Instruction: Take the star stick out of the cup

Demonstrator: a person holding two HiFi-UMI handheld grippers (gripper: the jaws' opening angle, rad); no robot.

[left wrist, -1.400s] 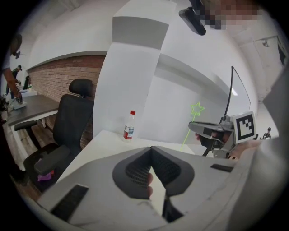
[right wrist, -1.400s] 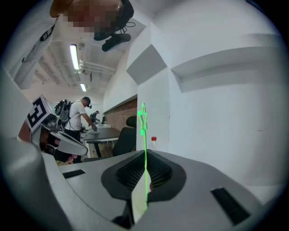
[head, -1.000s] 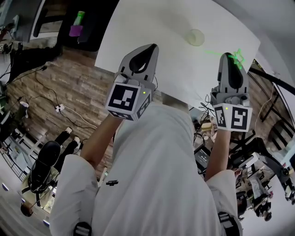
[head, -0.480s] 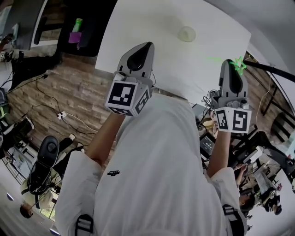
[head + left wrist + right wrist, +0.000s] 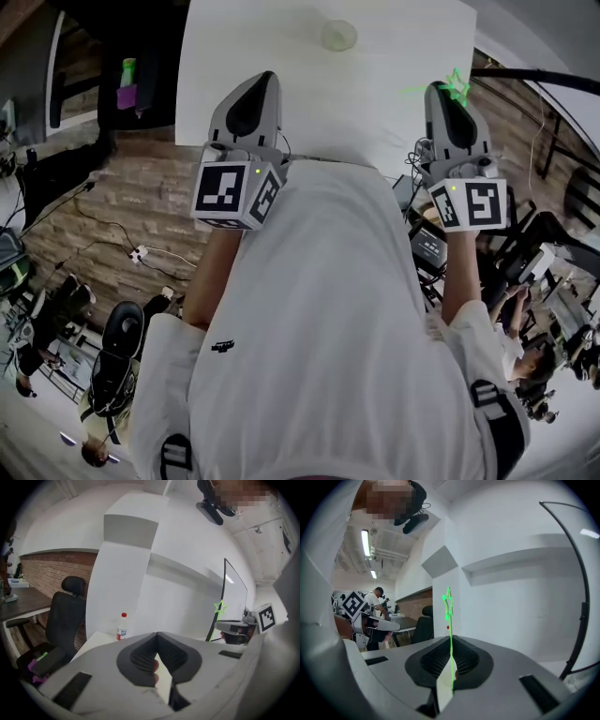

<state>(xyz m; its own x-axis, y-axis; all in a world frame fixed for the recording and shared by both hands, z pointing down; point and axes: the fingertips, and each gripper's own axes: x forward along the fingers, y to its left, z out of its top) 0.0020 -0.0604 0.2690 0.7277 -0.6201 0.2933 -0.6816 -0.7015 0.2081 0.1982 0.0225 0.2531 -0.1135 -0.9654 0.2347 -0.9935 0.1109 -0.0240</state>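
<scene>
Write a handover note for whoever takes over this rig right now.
Left gripper: shut, nothing in it, held out in front of the body.
Right gripper: shut on the star stick, with the star end sticking out past its tips.
Cup: stands on the far part of the white table, apart from both grippers.
Done: the stick is out of the cup.
Left: probably only to set the stick down somewhere; nothing else looks pending.

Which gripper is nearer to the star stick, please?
Right. The right gripper is shut on the star stick, the star standing above its jaws. The left gripper, shut and empty, is off to the stick's left.
</scene>
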